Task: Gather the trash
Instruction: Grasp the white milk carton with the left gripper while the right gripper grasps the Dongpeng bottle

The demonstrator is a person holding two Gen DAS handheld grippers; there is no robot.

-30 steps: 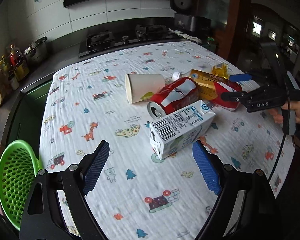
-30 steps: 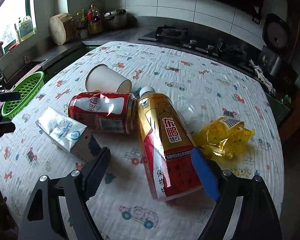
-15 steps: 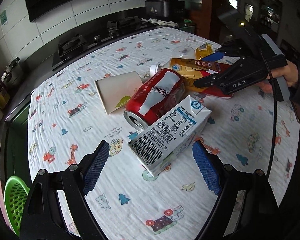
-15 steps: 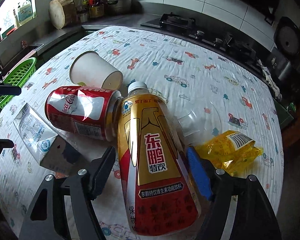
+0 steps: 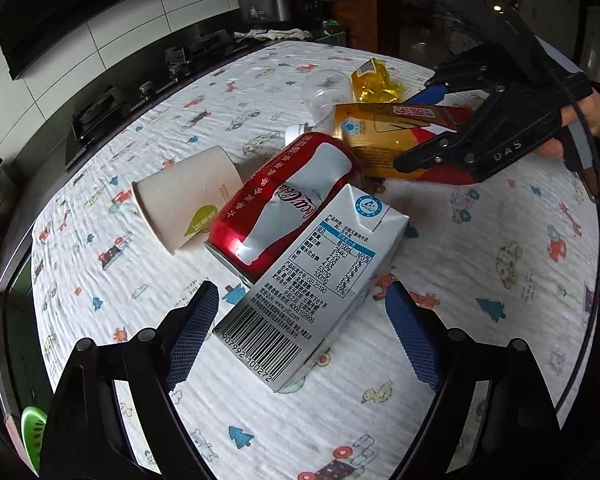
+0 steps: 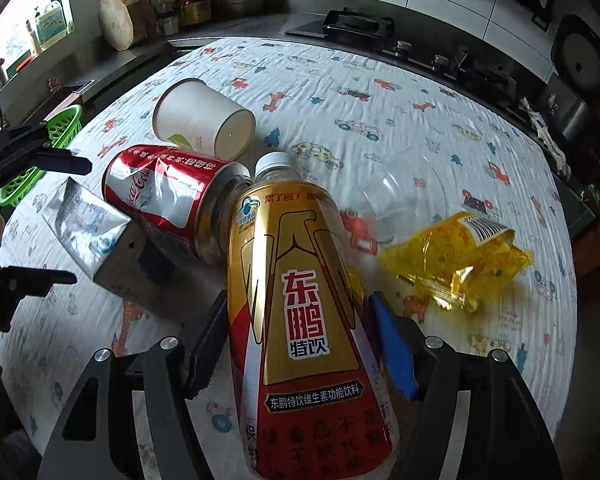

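Note:
Trash lies in a cluster on the printed tablecloth. A white milk carton (image 5: pixel 312 292) lies between the open fingers of my left gripper (image 5: pixel 304 340), with gaps on both sides. Behind it lie a red cola can (image 5: pixel 288 204) and a tipped paper cup (image 5: pixel 184 200). My right gripper (image 6: pixel 296 344) straddles the gold-and-red drink bottle (image 6: pixel 300 304), its pads close against both sides. A clear plastic cup (image 6: pixel 408 196) and a yellow wrapper (image 6: pixel 456 256) lie to the bottle's right. The right gripper also shows in the left wrist view (image 5: pixel 432 128).
A green basket (image 6: pixel 40 152) sits off the table's left edge by the sink. A stove (image 6: pixel 400 36) and a rice cooker (image 6: pixel 580 68) line the far counter, with jars and a wooden block (image 6: pixel 120 20) at the far left.
Both grippers moved forward. The left now has the carton between its fingers. The right slid further along the bottle and its fingers narrowed around it.

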